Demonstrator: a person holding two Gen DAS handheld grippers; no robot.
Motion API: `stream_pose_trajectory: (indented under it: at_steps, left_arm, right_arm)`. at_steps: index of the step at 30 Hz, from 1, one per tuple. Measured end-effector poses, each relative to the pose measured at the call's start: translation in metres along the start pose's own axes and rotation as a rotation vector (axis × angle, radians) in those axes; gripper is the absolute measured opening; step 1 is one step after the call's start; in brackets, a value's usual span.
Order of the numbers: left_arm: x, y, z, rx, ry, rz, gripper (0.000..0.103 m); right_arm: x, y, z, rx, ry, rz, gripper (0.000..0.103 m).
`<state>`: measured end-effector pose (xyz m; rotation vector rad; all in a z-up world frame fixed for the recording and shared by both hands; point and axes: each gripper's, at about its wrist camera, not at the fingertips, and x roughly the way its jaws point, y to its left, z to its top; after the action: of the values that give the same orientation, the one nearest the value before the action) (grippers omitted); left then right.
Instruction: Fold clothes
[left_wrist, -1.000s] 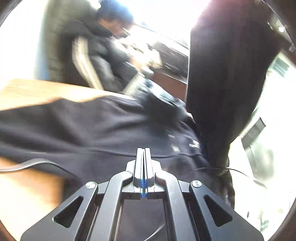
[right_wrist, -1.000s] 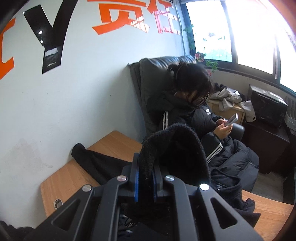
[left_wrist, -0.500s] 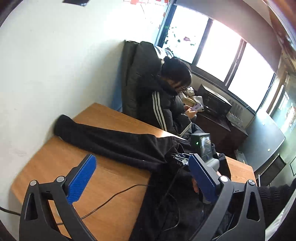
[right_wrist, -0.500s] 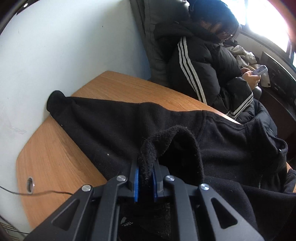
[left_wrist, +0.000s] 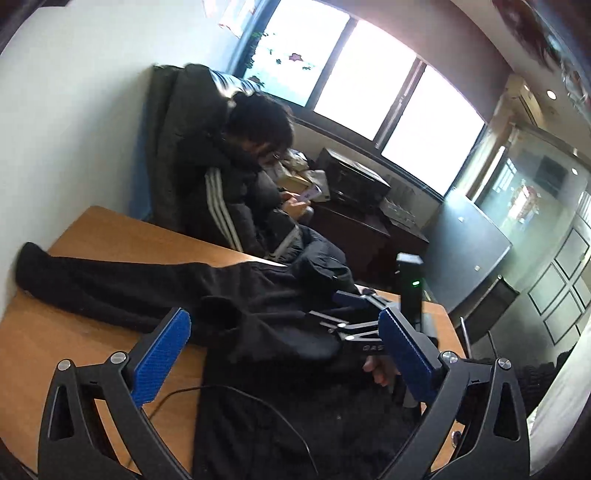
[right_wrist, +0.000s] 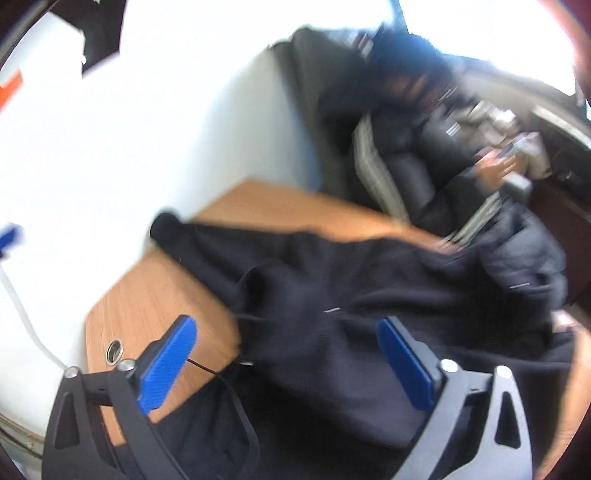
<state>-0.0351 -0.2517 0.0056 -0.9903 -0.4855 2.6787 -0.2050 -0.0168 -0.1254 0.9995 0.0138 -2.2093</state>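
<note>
A black fleece jacket (left_wrist: 258, 332) lies spread on the wooden table (left_wrist: 74, 332), one sleeve stretched toward the far left corner (left_wrist: 33, 266) and the other sleeve laid across the body. My left gripper (left_wrist: 280, 339) is open and empty above the jacket's near part. My right gripper (right_wrist: 284, 350) is open and empty over the jacket (right_wrist: 332, 295); it also shows in the left wrist view (left_wrist: 354, 314), resting low on the jacket's right side.
A person in a black striped coat (left_wrist: 243, 192) sits in a dark armchair behind the table, looking at a phone. A thin black cable (left_wrist: 258, 402) crosses the jacket and table. A cable hole (right_wrist: 114, 350) sits near the table's left corner. A white wall is at left.
My right gripper opened and let go of the sleeve cuff, which now lies on the jacket. My left gripper opened earlier and has stayed open, above the table.
</note>
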Motion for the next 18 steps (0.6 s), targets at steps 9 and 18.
stream_pose_trajectory:
  at_steps: [9, 18]
  left_arm:
    - [0.194, -0.051, -0.03, 0.106, 0.251, 0.098, 0.103]
    - [0.231, -0.066, -0.06, 0.132, 0.286, 0.249, 0.103]
  right_arm:
    - [-0.033, -0.16, -0.017, -0.118, 0.166, -0.197, 0.103]
    - [0.056, -0.246, -0.049, -0.139, 0.457, -0.139, 0.057]
